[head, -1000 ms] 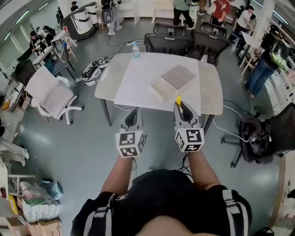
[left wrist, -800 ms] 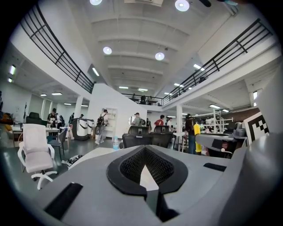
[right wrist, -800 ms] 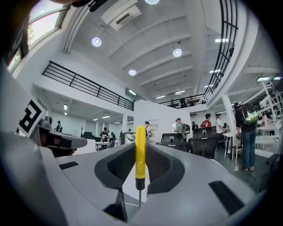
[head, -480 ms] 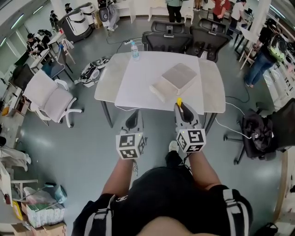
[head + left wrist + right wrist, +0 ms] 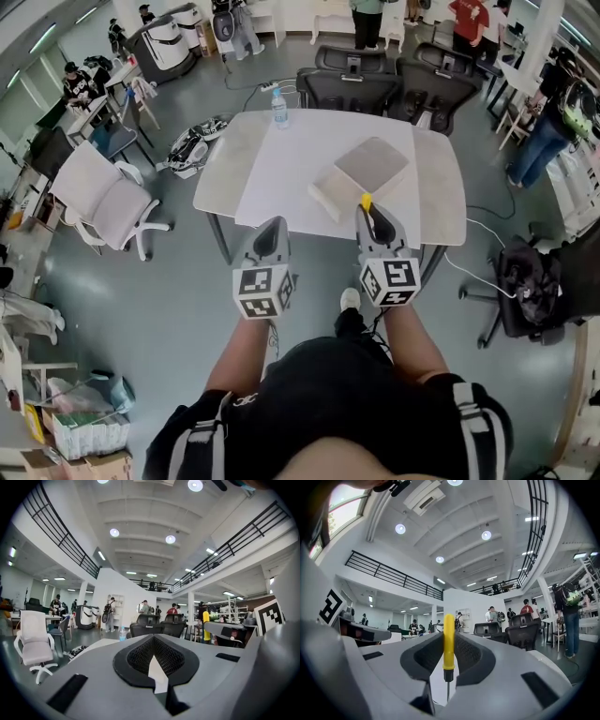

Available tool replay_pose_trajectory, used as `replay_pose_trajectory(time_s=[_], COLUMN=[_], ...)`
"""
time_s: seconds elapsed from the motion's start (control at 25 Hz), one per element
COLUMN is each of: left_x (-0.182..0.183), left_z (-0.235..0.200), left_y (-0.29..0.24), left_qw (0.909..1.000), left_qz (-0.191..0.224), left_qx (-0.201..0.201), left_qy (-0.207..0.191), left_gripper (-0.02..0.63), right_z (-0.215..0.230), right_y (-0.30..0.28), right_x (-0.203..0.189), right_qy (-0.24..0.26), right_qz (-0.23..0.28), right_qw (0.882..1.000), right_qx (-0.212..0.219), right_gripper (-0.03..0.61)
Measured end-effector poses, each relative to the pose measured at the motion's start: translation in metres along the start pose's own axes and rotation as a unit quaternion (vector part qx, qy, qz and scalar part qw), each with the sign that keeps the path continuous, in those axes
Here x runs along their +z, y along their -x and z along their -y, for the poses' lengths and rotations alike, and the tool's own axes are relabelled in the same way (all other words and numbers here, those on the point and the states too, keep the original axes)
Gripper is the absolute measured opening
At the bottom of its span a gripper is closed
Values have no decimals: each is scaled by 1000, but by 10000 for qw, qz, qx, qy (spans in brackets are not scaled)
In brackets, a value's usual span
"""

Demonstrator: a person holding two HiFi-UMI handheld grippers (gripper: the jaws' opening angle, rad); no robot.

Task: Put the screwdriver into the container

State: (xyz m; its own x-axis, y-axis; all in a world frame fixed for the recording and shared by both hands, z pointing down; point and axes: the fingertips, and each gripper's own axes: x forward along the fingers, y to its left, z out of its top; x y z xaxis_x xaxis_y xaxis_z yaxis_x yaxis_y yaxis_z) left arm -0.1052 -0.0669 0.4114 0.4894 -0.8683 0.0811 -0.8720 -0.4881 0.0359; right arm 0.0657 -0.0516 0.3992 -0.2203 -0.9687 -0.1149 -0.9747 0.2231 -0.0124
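— What's in the right gripper?

— I've got its jaws clamped on the yellow-handled screwdriver, handle up, over the table's near edge. The left gripper is closed and empty. The container sits mid-table, just beyond.

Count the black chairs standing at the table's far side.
2. The left black chair stands behind the table's far edge, near the water bottle. The right black chair stands beside it. Other chairs elsewhere may be hidden.
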Motion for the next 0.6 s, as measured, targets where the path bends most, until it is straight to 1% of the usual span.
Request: replay_pose_trajectory(time_s=[0.28,0.6], left_x=[9,28], left_z=[-3,-8], left_y=[-71,-162], left_qw=[9999,9999], left_qz=[-33,-85], left_qx=[-79,55], left_qy=[-68,-59], left_gripper=[3,3], right_z=[37,82], right_y=[-61,-137], right_x=[-9,-24], right_qy=[-74,-117], right_qz=[12,-264], right_qw=[9999,9987], right_qx=[84,414], right_gripper=[54,54])
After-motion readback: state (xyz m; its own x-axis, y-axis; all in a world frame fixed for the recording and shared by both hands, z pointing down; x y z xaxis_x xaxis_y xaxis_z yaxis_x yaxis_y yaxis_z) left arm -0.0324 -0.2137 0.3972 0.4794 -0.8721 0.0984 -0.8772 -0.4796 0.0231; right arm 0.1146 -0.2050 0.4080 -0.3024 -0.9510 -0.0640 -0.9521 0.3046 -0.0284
